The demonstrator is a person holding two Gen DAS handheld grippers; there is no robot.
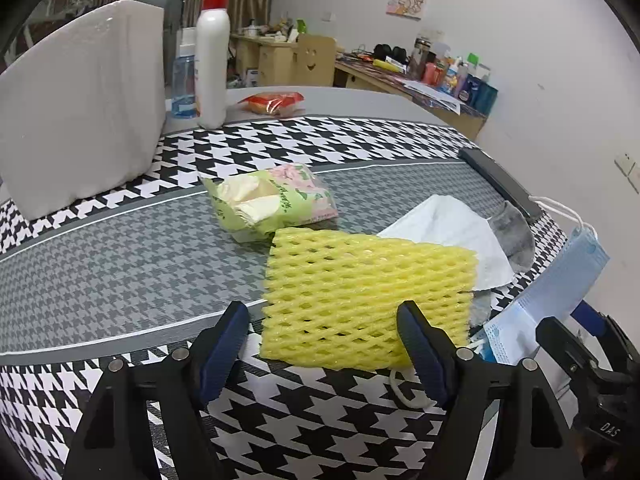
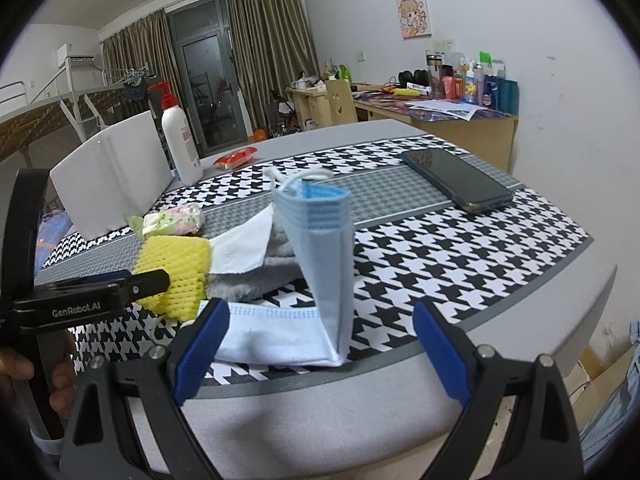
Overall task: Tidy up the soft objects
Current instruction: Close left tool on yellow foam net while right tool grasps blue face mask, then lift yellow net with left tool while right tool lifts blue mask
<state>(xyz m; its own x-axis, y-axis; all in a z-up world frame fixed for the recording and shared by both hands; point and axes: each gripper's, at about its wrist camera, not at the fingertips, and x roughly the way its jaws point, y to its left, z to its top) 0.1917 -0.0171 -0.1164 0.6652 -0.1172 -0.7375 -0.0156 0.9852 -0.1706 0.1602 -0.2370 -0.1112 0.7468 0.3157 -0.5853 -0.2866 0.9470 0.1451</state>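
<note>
A yellow foam net (image 1: 368,296) lies on the houndstooth mat, just ahead of my open left gripper (image 1: 324,336); its near edge sits between the fingertips. It also shows in the right wrist view (image 2: 176,268). Behind it lie a green tissue pack (image 1: 272,200), a white tissue (image 1: 448,232) and a grey cloth (image 1: 512,232). A blue face mask (image 2: 320,248) stands folded up, its lower part lying flat between the fingers of my open right gripper (image 2: 320,332). Neither gripper holds anything.
A white foam block (image 1: 84,108) and a lotion pump bottle (image 1: 212,60) stand at the back left, with a red snack packet (image 1: 276,102) behind. A dark phone (image 2: 456,180) lies at the right of the mat. The table edge (image 2: 560,300) is near on the right.
</note>
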